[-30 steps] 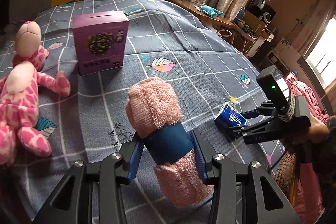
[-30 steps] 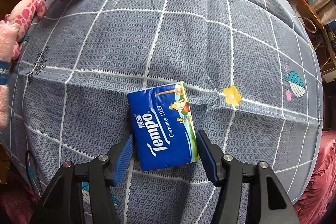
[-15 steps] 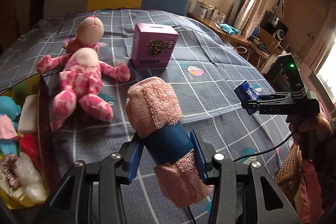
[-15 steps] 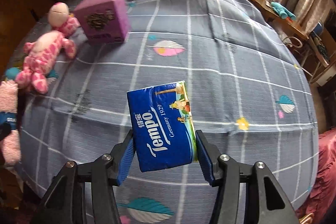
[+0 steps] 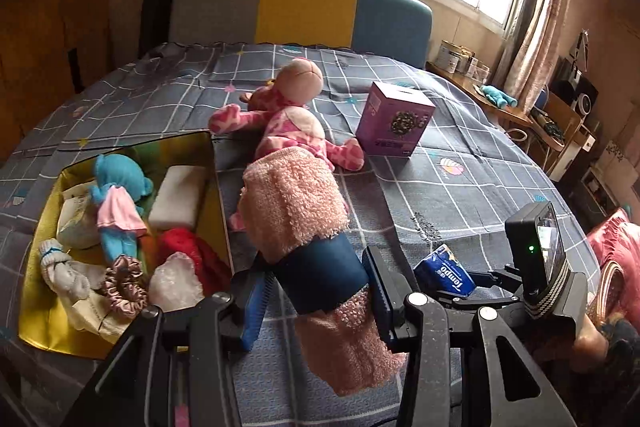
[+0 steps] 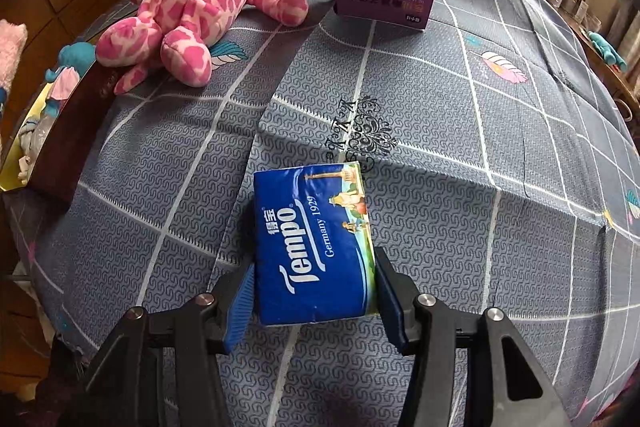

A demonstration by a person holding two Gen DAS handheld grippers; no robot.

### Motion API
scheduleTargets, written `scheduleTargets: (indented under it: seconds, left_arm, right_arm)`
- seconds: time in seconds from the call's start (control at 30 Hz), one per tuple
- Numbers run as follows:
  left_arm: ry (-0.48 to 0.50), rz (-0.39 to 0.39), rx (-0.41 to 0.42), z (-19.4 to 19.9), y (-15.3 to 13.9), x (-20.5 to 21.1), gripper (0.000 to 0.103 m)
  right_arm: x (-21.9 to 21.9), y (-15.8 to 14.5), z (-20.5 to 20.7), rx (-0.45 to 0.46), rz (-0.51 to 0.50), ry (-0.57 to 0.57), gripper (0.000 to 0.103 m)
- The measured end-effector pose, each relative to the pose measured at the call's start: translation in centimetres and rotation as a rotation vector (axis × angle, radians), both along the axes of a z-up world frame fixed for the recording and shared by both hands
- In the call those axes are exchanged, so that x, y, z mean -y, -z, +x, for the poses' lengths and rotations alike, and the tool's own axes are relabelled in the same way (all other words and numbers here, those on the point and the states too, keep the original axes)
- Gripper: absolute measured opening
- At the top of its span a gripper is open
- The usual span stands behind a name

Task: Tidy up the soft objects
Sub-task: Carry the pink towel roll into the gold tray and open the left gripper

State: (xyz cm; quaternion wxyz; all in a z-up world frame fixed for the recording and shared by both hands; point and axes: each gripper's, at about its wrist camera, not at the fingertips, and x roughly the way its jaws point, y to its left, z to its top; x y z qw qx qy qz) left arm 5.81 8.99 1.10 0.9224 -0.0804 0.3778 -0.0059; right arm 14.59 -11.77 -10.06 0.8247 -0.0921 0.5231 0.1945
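Clamped in the left gripper (image 5: 316,291) is a pink rolled towel (image 5: 296,207); a blue tissue pack (image 6: 314,243) is squeezed by the right gripper (image 6: 316,291), whose jaws were just closing.

Two plush toys (image 5: 294,119) (image 5: 116,203), one purple box (image 5: 394,125).

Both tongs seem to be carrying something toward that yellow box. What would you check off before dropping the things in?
1. Rolled pink towel clamped in the left tongs: ok.
2. Blue tissue pack pinched in the right tongs: ok.
3. Yellow box open at the top: ok.
4. Free room in the box: not ok, it looks crowded with a blue doll and other soft things.
5. Pink spotted plush clear of the box: cannot tell, it lies right by the rim.
6. Tongs over the box: not ok, both are above the bedspread.
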Motion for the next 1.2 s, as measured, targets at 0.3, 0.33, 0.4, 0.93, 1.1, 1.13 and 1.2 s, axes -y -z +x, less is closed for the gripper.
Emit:
scheduleTargets:
  seconds: [0.3, 0.33, 0.4, 0.93, 1.1, 1.13, 1.2]
  left_arm:
    - [-0.056, -0.023, 0.005, -2.4, 0.6, -2.4, 0.045]
    - [-0.058, -0.026, 0.004, -2.5, 0.7, -2.4, 0.045]
    - [-0.063, -0.032, 0.002, -2.7, 0.8, -2.6, 0.045]
    - [-0.113, -0.01, -0.028, -4.5, 2.2, -3.6, 0.045]
    - [-0.144, -0.01, -0.04, -5.1, 2.5, -4.8, 0.045]
    - [-0.149, -0.017, -0.042, -5.3, 2.5, -5.2, 0.045]
    - [-0.167, -0.048, -0.049, -5.8, 2.6, -6.5, 0.045]
  right_arm:
    - [1.3, 0.3, -0.1, 0.02, 0.049, 0.05, 0.054]
    - [1.3, 0.3, -0.3, 0.029, 0.05, 0.049, 0.054]
    - [1.3, 0.4, -0.5, 0.046, 0.056, 0.047, 0.054]
    - [1.5, 0.9, -3.1, 0.234, 0.079, 0.104, 0.054]
    - [1.6, 0.9, -3.3, 0.26, 0.083, 0.112, 0.054]
    - [1.7, 0.8, -3.4, 0.262, 0.086, 0.112, 0.054]
    - [1.8, 0.8, -3.5, 0.267, 0.092, 0.112, 0.054]
